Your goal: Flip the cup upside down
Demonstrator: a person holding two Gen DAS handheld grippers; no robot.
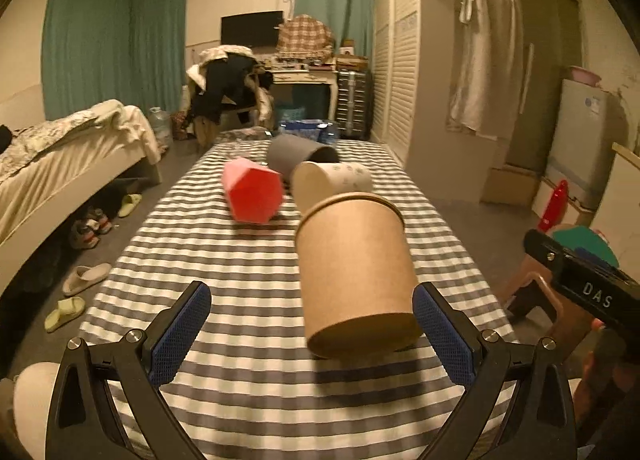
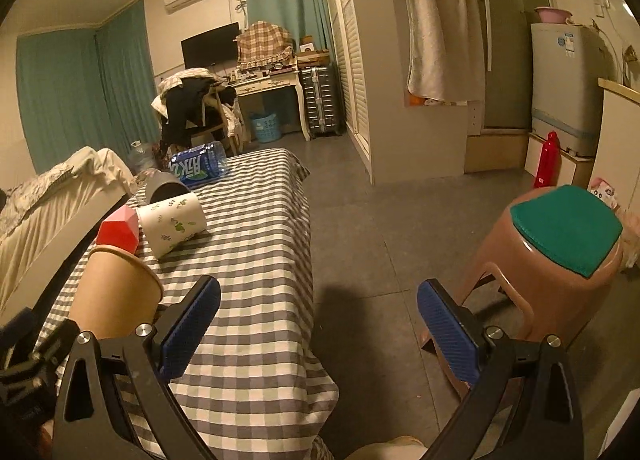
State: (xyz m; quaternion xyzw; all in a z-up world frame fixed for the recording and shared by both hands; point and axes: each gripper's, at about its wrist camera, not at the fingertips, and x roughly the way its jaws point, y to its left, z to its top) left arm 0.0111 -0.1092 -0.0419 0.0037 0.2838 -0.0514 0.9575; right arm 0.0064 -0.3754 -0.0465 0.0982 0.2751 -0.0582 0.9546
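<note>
Lying on its side on the checked desk (image 1: 248, 280), the brown paper cup (image 1: 352, 272) sits between the left gripper's (image 1: 312, 332) spread fingers, nearer the right one. Beyond it lie red, white and grey cups. The right gripper (image 2: 318, 324), fingers spread and holding nothing, hangs over the floor beside the desk.

Checked-cloth table (image 1: 224, 268), brown paper cup (image 1: 352, 264) on its side, red cup (image 1: 254, 192), white cup (image 1: 332, 182), grey cup (image 1: 294, 154), bottle (image 2: 200, 166)

White letters "DAS" on the black right gripper body (image 1: 592, 292); large white Chinese characters, not clearly readable, on the blue bottle label (image 2: 191, 169).
</note>
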